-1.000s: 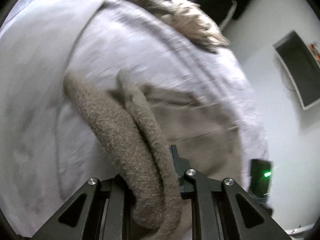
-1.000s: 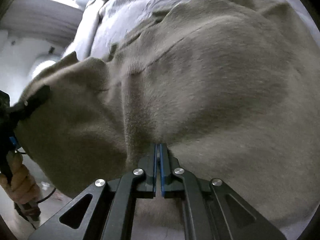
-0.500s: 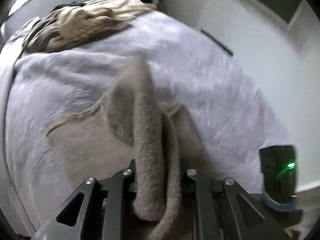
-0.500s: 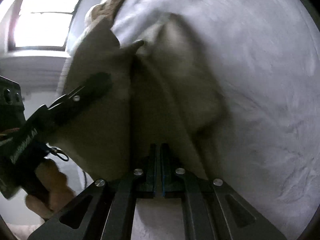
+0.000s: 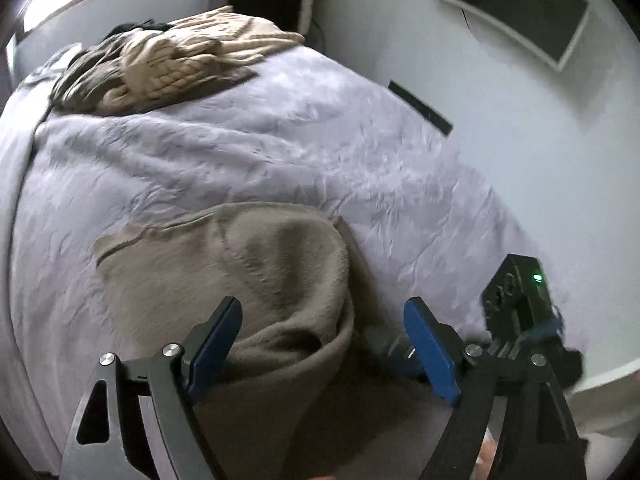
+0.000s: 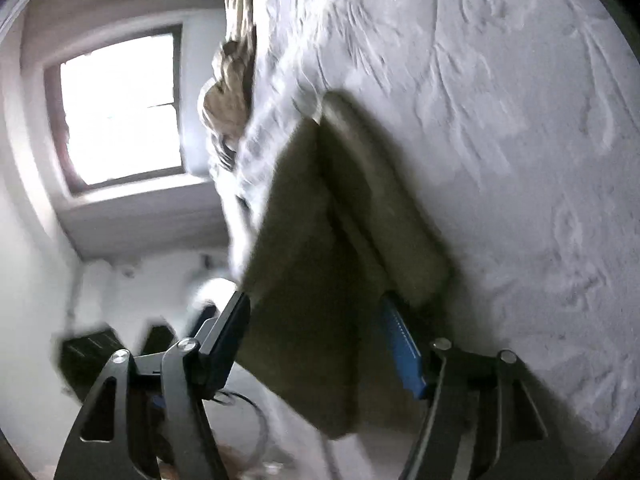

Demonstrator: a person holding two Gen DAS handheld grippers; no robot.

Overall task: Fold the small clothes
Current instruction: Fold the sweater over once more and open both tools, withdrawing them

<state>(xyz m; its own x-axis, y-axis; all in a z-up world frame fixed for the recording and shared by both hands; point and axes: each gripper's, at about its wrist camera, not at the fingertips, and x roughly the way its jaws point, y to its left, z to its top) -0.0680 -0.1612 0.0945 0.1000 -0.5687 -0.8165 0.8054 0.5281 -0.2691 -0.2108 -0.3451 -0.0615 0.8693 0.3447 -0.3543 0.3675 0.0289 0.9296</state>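
Item: taupe-brown fleece garment [image 5: 248, 280], soft, small, lying on the near part of a pale lilac textured bedspread [image 5: 248, 152]. One side is doubled over the other, with a rounded fold edge toward the right in the left wrist view and a stitched hem showing at the upper left. Its near end appears to drape past the bed's edge toward the cameras; in the right wrist view the same cloth [image 6: 320, 264] reads as a dark two-layered panel with a crease running its length.

Left gripper [image 5: 324, 344]: black frame, blue pads, jaws opening; the folded cloth lies between them, but the pads do not press on it.

Right gripper [image 6: 316, 344]: same make, jaws opening; the cloth's near end sits between them, unpinched as far as the blur allows.

Progress, judged: one lengthwise fold is laid and being let go. The bundle remains long and a little lumpy; a crosswise fold and some smoothing likely remain.

Surroundings: a heap of beige knitted and darker clothes [image 5: 176, 60] at the far end of the bed, probably awaiting folding; a bright window [image 6: 120, 108]; white walls.
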